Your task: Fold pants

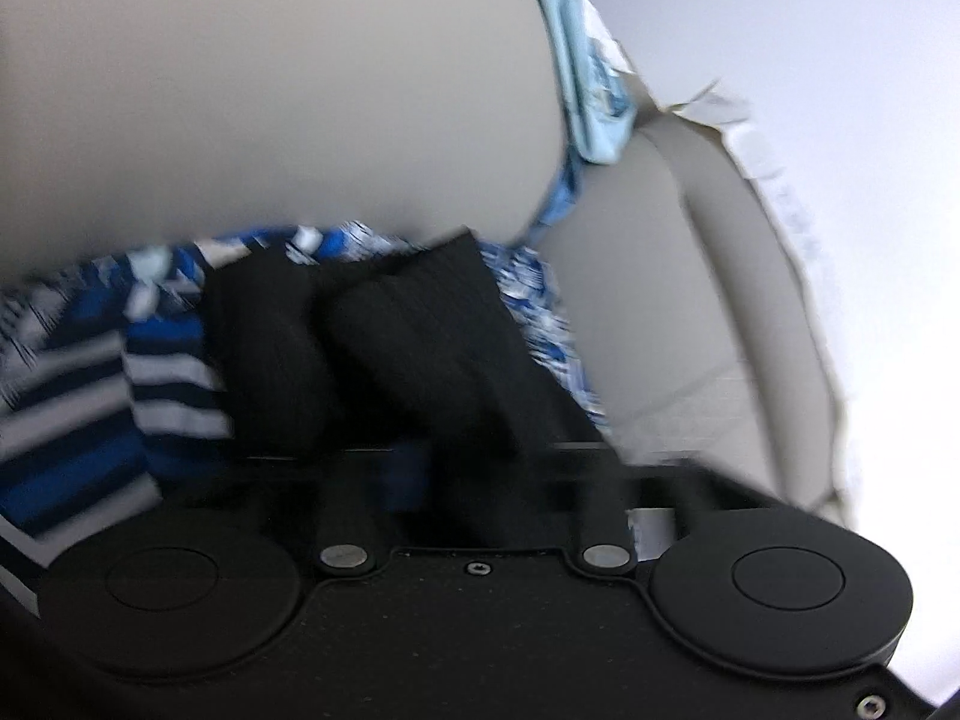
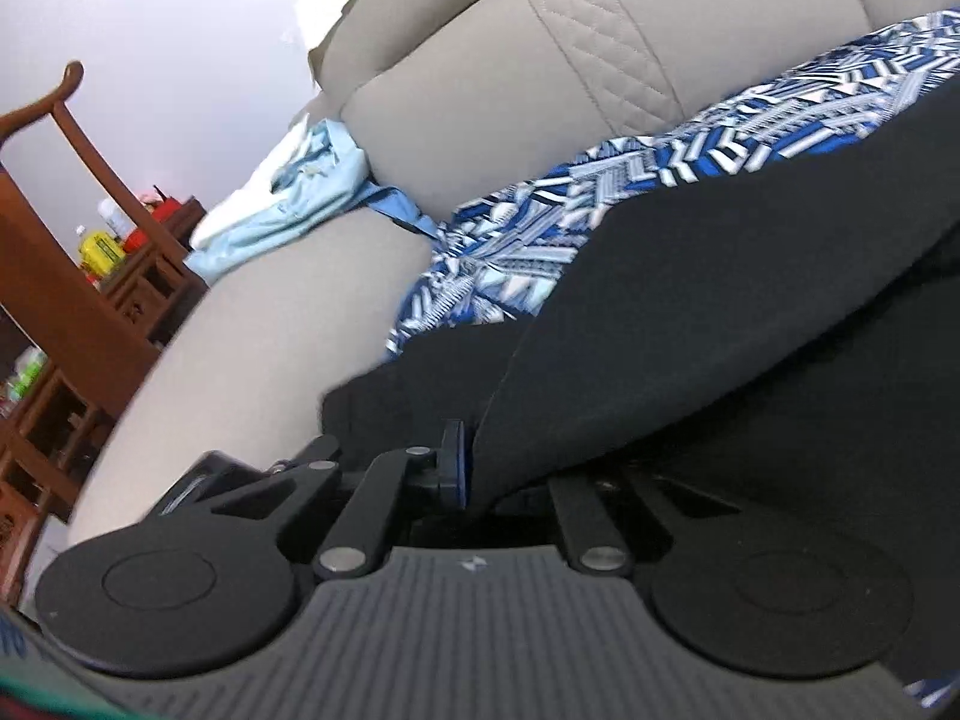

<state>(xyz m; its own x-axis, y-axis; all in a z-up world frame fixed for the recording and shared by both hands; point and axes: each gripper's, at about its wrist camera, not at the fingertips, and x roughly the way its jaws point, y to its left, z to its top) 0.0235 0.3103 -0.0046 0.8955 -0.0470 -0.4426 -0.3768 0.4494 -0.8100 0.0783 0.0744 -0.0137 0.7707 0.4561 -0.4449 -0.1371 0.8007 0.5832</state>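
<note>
Black pants point(image 2: 720, 312): laid over a blue-and-white patterned cloth point(image 2: 660, 174) on a beige sofa point(image 2: 480, 90); a fold was draped across the right gripper point(image 2: 480, 468), hiding one finger entirely. Only the other finger's blue-edged pad point(image 2: 451, 456) was seen, pressed against the fabric; the jaws were taken as closed on the pants.

Left gripper point(image 1: 372, 324): two black ribbed fingers point(image 1: 414, 336) were shown close together, blurred by motion, over the patterned cloth point(image 1: 540, 312) and a striped blue-and-white fabric point(image 1: 78, 408); whether anything was pinched could not be told, and the pants were not made out there.

Light-blue garment point(image 2: 300, 192): wedged at the cushion edge, recorded in both views point(image 1: 591, 96).

Wooden shelf point(image 2: 72, 264) with bottles point(image 2: 99, 252): recorded in the right wrist view only.
</note>
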